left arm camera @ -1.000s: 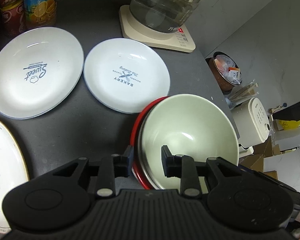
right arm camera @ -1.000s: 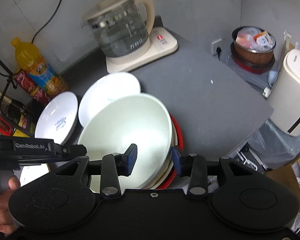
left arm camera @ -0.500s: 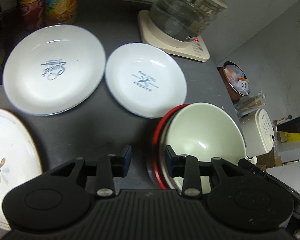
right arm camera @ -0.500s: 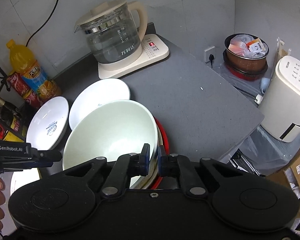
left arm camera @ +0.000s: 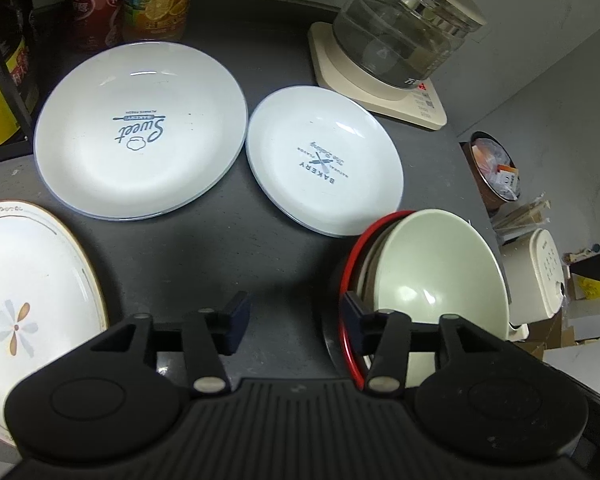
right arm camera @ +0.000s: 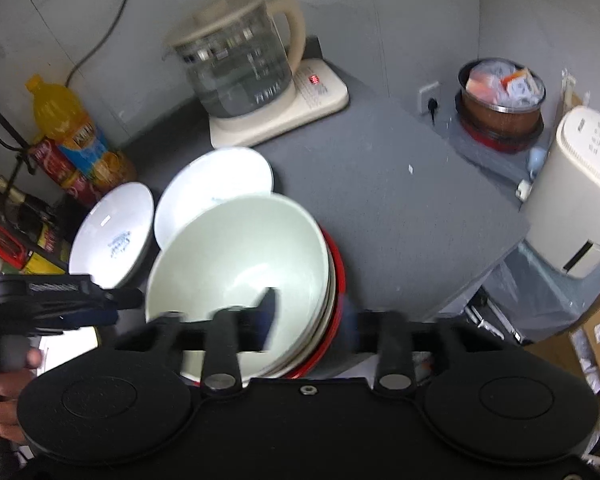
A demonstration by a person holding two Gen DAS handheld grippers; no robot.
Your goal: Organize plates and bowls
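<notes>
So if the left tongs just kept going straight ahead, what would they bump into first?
Probably the bare dark countertop in front of the open left tongs. Farther along sits the Bakery plate, though depth is hard to judge. The bowl stack lies just to the right.

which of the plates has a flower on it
The plate with the gold rim, at the left edge beside the left gripper. The two blue-rimmed plates carry printed words instead.
</notes>
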